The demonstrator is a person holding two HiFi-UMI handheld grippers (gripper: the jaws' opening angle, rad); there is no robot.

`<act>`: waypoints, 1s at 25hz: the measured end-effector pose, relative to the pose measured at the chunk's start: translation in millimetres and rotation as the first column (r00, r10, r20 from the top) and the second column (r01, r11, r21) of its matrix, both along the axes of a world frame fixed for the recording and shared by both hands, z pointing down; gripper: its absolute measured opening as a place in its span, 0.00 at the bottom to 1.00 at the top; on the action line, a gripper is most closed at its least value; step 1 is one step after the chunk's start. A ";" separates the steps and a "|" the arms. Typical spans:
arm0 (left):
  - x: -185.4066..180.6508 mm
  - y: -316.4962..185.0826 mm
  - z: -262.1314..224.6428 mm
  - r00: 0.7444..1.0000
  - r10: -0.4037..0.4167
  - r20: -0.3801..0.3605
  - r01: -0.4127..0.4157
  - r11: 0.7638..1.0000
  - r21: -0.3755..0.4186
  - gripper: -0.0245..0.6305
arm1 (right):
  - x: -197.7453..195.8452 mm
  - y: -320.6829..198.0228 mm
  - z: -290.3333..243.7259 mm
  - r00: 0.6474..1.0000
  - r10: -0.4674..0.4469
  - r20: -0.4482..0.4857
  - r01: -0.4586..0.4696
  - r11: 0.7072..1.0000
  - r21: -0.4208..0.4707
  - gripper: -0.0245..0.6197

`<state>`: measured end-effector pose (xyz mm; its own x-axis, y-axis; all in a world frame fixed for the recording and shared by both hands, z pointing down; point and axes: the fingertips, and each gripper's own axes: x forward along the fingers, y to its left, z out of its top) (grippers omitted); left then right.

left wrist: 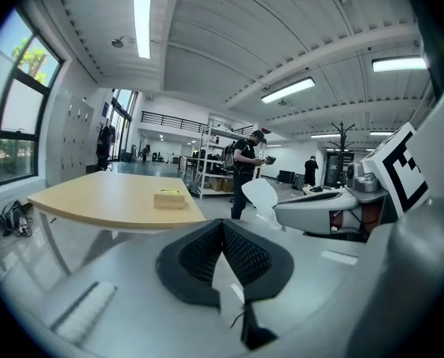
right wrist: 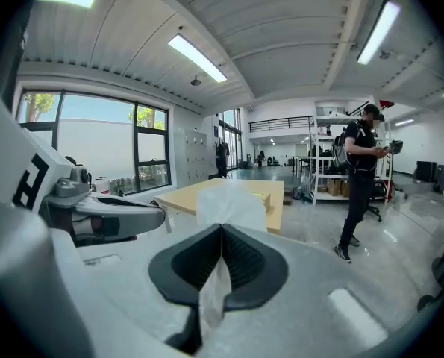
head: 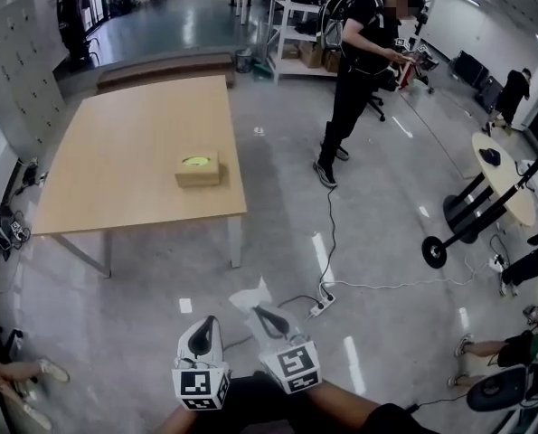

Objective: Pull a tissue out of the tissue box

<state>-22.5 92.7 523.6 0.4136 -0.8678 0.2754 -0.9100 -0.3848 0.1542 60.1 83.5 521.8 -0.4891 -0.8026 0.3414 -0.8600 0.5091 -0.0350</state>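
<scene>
The tan tissue box with a yellow-green top opening sits on the wooden table, far ahead of both grippers. In the left gripper view the tissue box looks small on the table. My right gripper is shut on a white tissue, out over the floor and well short of the table. In the right gripper view the tissue fans up from the closed right gripper and hides most of the box. My left gripper is beside it; in its own view the left gripper is shut on nothing.
A person in black stands on the floor right of the table. A power strip and cable lie just ahead of the grippers. A round white table is at the right, and shelving is at the back. Seated people's legs show at both edges.
</scene>
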 end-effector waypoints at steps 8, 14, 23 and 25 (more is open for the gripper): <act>16.7 47.1 -4.7 0.999 -0.037 0.018 0.037 0.999 0.013 0.07 | 24.8 52.5 4.8 1.000 -0.018 0.017 0.018 1.000 -0.015 0.03; 24.8 71.5 -10.0 0.999 -0.042 0.020 0.041 0.999 0.033 0.07 | 35.9 80.4 4.0 1.000 -0.010 0.018 0.010 1.000 -0.016 0.03; 7.9 91.8 -1.0 0.996 -0.084 0.028 0.083 0.996 0.026 0.07 | 26.0 101.1 10.1 0.999 -0.037 0.014 0.037 0.999 -0.022 0.03; 4.6 93.0 -1.4 0.996 -0.089 0.029 0.088 0.996 0.031 0.07 | 24.3 102.3 10.2 0.999 -0.042 0.015 0.042 0.999 -0.019 0.03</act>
<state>-17.9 185.7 522.2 0.3264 -0.9087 0.2600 -0.9449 -0.3062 0.1160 84.4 185.8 532.0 -0.5272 -0.7744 0.3497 -0.8371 0.5439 -0.0575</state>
